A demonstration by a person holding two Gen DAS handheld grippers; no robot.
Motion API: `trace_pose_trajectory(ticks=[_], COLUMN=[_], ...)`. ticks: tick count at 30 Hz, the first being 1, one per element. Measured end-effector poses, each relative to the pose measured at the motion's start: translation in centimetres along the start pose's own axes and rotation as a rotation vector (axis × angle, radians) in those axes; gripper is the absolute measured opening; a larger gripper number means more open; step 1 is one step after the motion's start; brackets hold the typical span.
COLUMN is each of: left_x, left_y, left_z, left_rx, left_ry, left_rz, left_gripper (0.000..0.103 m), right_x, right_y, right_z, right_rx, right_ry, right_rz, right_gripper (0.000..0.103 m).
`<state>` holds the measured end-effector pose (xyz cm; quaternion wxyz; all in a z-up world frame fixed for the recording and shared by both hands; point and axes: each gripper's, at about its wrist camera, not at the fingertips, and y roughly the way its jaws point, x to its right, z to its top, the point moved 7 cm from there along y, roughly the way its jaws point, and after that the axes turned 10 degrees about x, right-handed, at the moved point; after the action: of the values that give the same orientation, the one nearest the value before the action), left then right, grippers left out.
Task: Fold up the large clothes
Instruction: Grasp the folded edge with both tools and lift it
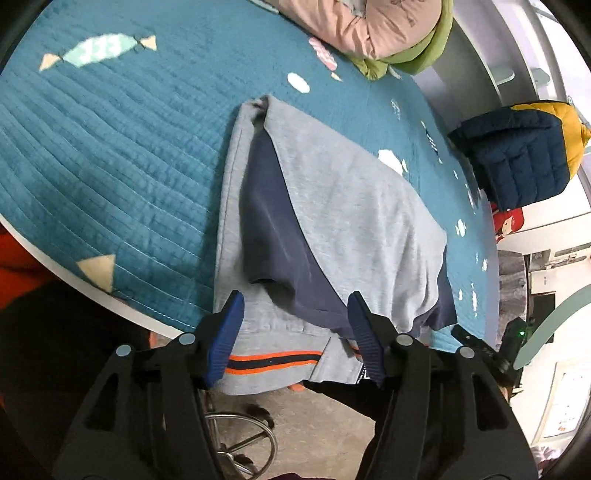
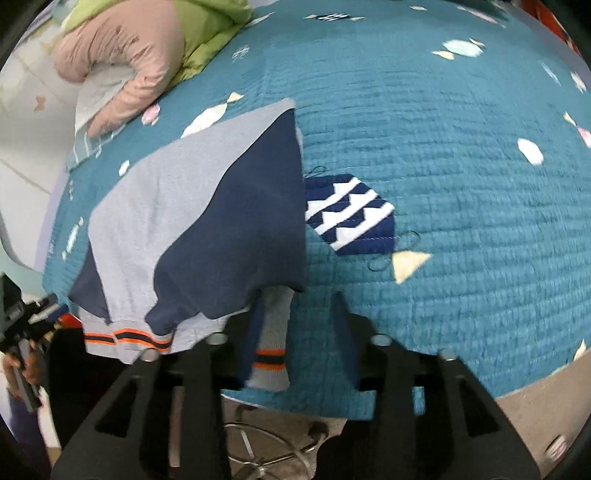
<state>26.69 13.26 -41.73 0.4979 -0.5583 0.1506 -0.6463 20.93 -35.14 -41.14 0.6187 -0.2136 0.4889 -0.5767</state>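
Observation:
A grey and navy sweatshirt [image 1: 343, 206] lies partly folded on the teal quilt [image 1: 122, 155], its orange and navy striped hem [image 1: 273, 362] hanging over the near edge. My left gripper [image 1: 295, 332] is open, its blue pads on either side of the hem without pinching it. In the right wrist view the same sweatshirt [image 2: 207, 221] lies left of centre. My right gripper [image 2: 299, 332] is open, and a grey sleeve cuff with orange stripes [image 2: 271, 354] hangs between its fingers near the left one.
A pink and green puffy jacket [image 1: 373, 26] lies at the far side of the quilt. A navy and yellow jacket [image 1: 524, 147] sits off the right edge. A stool's metal base [image 1: 240, 439] stands on the floor below the near edge.

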Motion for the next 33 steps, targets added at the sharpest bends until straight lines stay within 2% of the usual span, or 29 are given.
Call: trace_pose_trajectory(ticks=[2, 3, 4, 8, 10, 15, 19, 21, 22, 24, 27, 29, 32, 33], left_x=[-0.1, -0.2, -0.4, 0.3, 1.0, 1.8, 1.4, 1.0, 0.9, 0.5, -0.2, -0.9, -1.1, -0.9], left_y=[-0.4, -0.6, -0.7, 0.5, 1.7, 4.4, 5.7, 5.8, 5.9, 5.9, 5.4, 5.6, 6.1, 6.4], left_z=[0.0, 0.2, 0.4, 1.7, 2.1, 2.1, 2.0, 2.0, 1.9, 1.8, 1.5, 1.2, 0.9, 0.8], left_rx=[0.003, 0.008, 0.021, 0.038, 0.02, -0.031, -0.059, -0.069, -0.07, -0.079, -0.083, -0.096, -0.106, -0.103], left_ry=[-0.019, -0.039, -0.061, -0.049, -0.027, 0.013, 0.013, 0.015, 0.013, 0.006, -0.028, -0.017, -0.042, -0.024], left_rz=[0.0, -0.005, 0.004, 0.036, 0.047, 0.056, 0.074, 0.09, 0.098, 0.124, 0.104, 0.139, 0.124, 0.124], left_gripper=[0.061, 0.072, 0.077, 0.077, 0.077, 0.077, 0.075, 0.064, 0.062, 0.06, 0.06, 0.06, 0.06, 0.056], right_x=[0.6, 1.0, 1.3, 1.8, 2.0, 1.9, 1.2, 0.8, 0.6, 0.3, 0.1, 0.1, -0.1, -0.1], right_y=[-0.7, -0.9, -0.8, 0.9, 2.4, 3.8, 4.4, 4.4, 4.3, 4.4, 4.6, 4.8, 5.0, 5.1], right_z=[0.5, 0.8, 1.1, 1.7, 1.6, 1.2, 1.3, 1.4, 1.6, 1.7, 1.8, 1.7, 1.7, 1.7], right_rx=[0.016, 0.025, 0.029, 0.012, -0.028, -0.035, -0.047, -0.046, -0.041, -0.045, -0.049, -0.051, -0.048, -0.044], right_ry=[0.065, 0.109, 0.149, 0.256, 0.323, 0.423, 0.424, 0.414, 0.403, 0.401, 0.385, 0.38, 0.383, 0.379], right_rz=[0.029, 0.045, 0.065, 0.105, 0.121, 0.178, 0.2, 0.205, 0.2, 0.204, 0.2, 0.197, 0.195, 0.189], right_gripper=[0.044, 0.048, 0.049, 0.05, 0.05, 0.05, 0.05, 0.051, 0.051, 0.051, 0.052, 0.052, 0.052, 0.049])
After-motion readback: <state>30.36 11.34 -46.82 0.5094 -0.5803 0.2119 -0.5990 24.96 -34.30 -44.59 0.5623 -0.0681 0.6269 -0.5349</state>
